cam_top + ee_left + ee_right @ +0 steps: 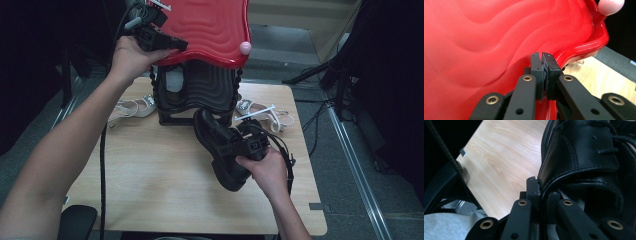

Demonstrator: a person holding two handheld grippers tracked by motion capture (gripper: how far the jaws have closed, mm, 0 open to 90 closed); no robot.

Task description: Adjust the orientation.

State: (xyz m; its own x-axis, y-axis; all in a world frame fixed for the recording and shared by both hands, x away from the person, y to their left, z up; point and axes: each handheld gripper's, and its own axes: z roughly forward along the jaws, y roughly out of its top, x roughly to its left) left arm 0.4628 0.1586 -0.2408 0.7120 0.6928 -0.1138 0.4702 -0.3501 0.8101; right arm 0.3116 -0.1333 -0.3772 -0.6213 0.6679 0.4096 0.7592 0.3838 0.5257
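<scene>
Wooden counter (150, 170): black shoe (220, 150) lifted, red lid (210, 30) raised.
Left tool (543, 58) clamps the lid's rim; right tool (537, 185) pinches the shoe's collar, stowing seemingly still ahead.

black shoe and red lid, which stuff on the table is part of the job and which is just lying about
In use:
- black shoe, gripped at its collar by the right tool
- red lid, its edge pinched by the left tool
- black box under the lid

Lying about:
- white sandal left of the box
- white sandal to its right
</scene>
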